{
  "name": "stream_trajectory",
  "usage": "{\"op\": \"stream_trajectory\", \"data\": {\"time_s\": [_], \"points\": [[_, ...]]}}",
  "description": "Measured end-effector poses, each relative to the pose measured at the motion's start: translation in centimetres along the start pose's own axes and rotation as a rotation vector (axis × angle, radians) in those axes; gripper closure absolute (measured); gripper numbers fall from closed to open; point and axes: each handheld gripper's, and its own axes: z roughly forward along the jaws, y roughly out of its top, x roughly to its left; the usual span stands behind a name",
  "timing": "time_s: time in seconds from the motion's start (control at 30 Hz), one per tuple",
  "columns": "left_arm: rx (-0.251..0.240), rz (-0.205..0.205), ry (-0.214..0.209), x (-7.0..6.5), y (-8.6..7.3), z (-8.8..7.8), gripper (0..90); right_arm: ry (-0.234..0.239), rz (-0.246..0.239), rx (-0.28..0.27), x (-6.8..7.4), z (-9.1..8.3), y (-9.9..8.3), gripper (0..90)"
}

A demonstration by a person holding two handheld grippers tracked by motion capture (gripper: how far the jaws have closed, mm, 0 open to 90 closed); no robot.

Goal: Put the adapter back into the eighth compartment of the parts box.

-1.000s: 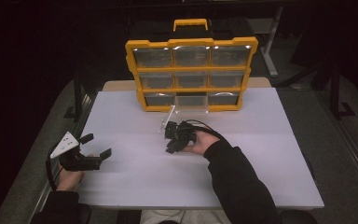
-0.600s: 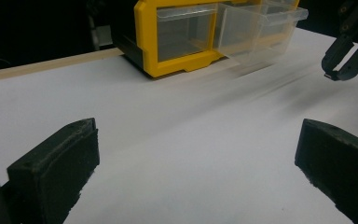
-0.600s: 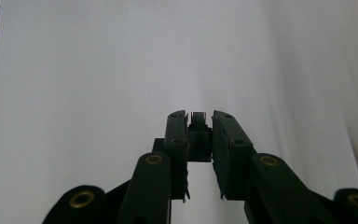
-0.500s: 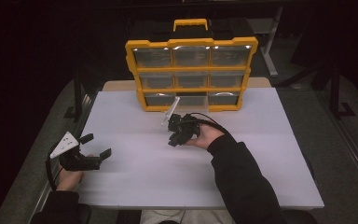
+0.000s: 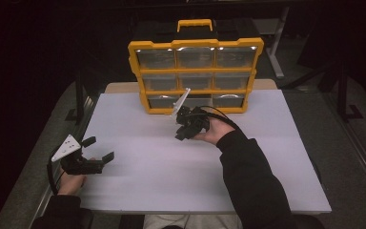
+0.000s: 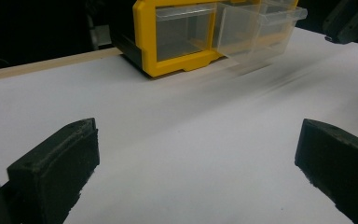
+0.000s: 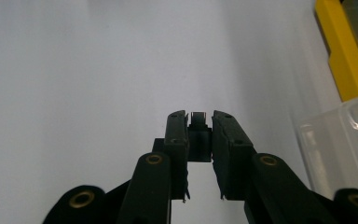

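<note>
A yellow organizer (image 5: pixel 195 74) with clear drawers stands at the back of the white table top (image 5: pixel 138 167). One bottom drawer (image 6: pixel 256 28) is pulled out; its clear wall (image 7: pixel 340 140) appears at the right of the right gripper view. My right gripper (image 5: pixel 180 134) hovers just in front of the organizer and points down and left. It is shut on a small black clip-like part (image 7: pixel 199 140). My left gripper (image 5: pixel 100 150) rests at the table's left edge, its pads (image 6: pixel 56 163) wide apart and open with nothing between them.
The organizer's carry handle (image 5: pixel 195 24) sticks up at the back. Dark floor and metal frame legs (image 5: pixel 276 43) surround the table. The right forearm's dark sleeve (image 5: pixel 252 176) crosses the table's front right.
My right gripper has risen and moved away from me toward the organizer, still holding the small black part. The left gripper has stayed put.
</note>
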Motion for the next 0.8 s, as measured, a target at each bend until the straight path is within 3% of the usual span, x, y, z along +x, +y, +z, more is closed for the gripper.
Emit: {"op": "stream_trajectory", "data": {"time_s": [0.8], "points": [[0.002, -0.002, 0.004, 0.0, 0.0, 0.0, 0.0, -0.046, 0.044, -0.026, -2.3, -2.6, -0.2, 74.9]]}}
